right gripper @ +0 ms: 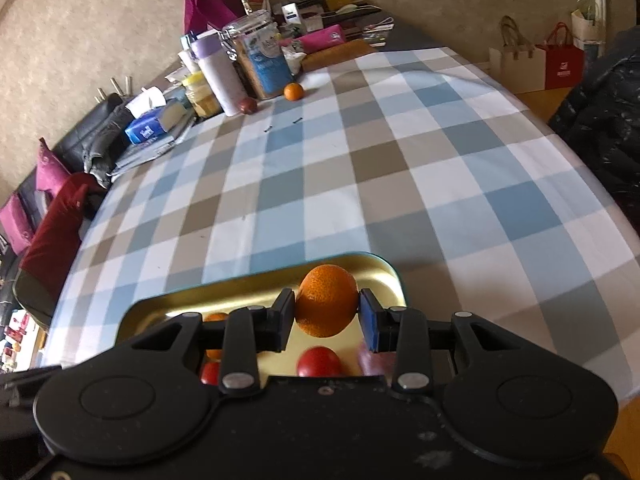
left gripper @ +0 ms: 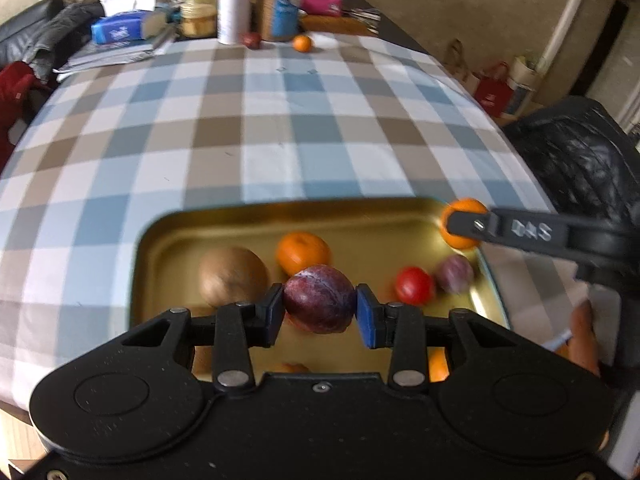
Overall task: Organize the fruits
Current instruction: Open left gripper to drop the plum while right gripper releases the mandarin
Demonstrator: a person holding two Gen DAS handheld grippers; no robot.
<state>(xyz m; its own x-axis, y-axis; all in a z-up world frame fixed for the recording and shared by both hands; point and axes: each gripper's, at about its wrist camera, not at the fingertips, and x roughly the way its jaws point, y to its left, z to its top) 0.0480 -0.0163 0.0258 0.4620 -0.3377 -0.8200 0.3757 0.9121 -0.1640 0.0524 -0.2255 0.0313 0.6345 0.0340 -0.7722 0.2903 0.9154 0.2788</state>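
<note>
My left gripper (left gripper: 320, 307) is shut on a dark purple plum (left gripper: 319, 298), held above the gold tray (left gripper: 224, 218). In the tray lie a brown kiwi (left gripper: 233, 276), an orange (left gripper: 303, 251), a red tomato (left gripper: 414, 285) and a second plum (left gripper: 455, 273). My right gripper (right gripper: 327, 316) is shut on an orange (right gripper: 327, 305) over the tray's (right gripper: 240, 287) far right corner; in the left wrist view that orange (left gripper: 460, 224) and the right gripper's finger (left gripper: 470, 226) show at the tray's right rim. A tomato (right gripper: 319, 361) lies below it.
At the far end of the checked tablecloth (left gripper: 280, 128) sit a loose plum (left gripper: 252, 40) and a small orange (left gripper: 302, 43), beside a white bottle (left gripper: 233, 6), jars and boxes. A dark jacket (left gripper: 580, 160) hangs at the right edge. Shopping bags (right gripper: 536, 64) stand on the floor.
</note>
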